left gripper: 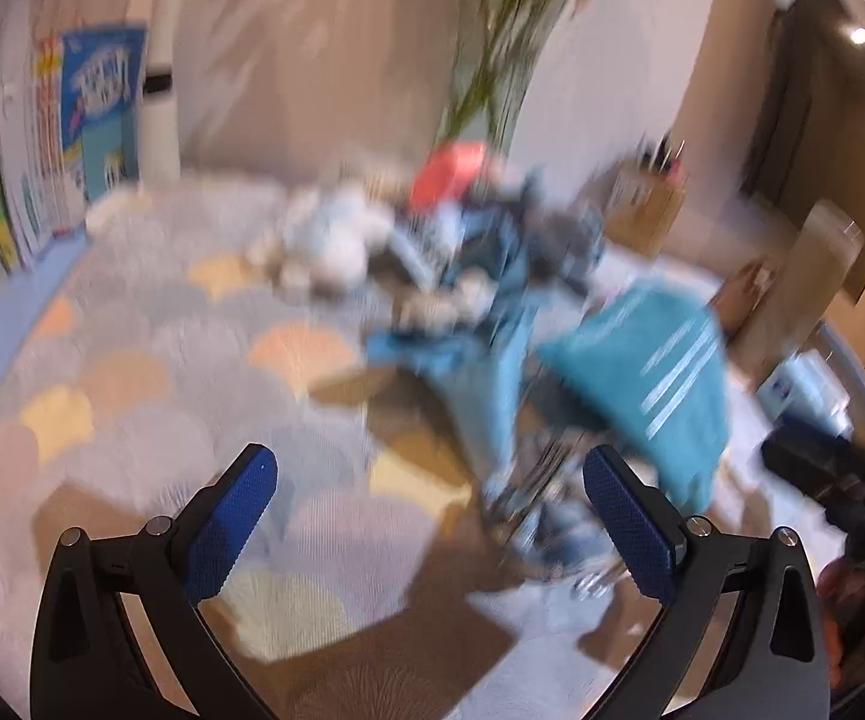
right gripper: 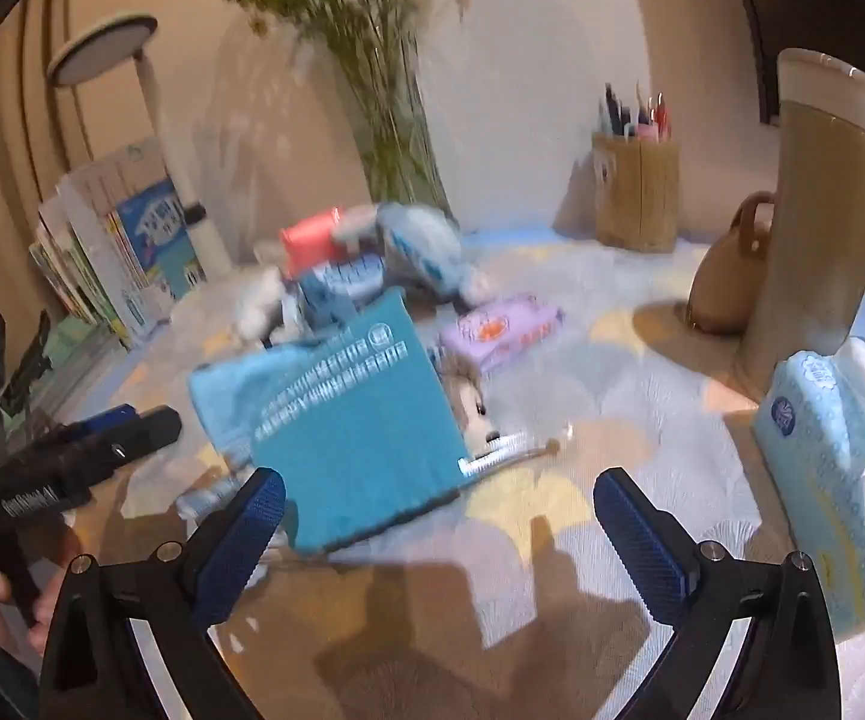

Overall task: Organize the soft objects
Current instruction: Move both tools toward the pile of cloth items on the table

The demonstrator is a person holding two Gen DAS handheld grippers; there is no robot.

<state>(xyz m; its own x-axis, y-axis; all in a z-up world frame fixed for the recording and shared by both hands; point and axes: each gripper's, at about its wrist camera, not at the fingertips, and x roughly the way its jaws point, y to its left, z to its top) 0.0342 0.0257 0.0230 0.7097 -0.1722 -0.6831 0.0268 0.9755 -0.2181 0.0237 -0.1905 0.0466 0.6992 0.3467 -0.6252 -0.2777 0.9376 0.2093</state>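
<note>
Lying on the scallop-patterned mat (right gripper: 642, 396), the heap of soft objects (right gripper: 366, 264) sits ahead of both grippers. The teal cloth (right gripper: 360, 420) lies nearest, just beyond the right gripper (right gripper: 438, 516), toward its left finger, long axis running diagonally. The left gripper (left gripper: 429, 510) is farther off. Both jaws stand released, empty. White printing on the cloth is unreadable.

Upright books (right gripper: 126, 246), lamp (right gripper: 102, 48), pen holder (right gripper: 636, 198), green stems (right gripper: 384, 90) behind.
</note>
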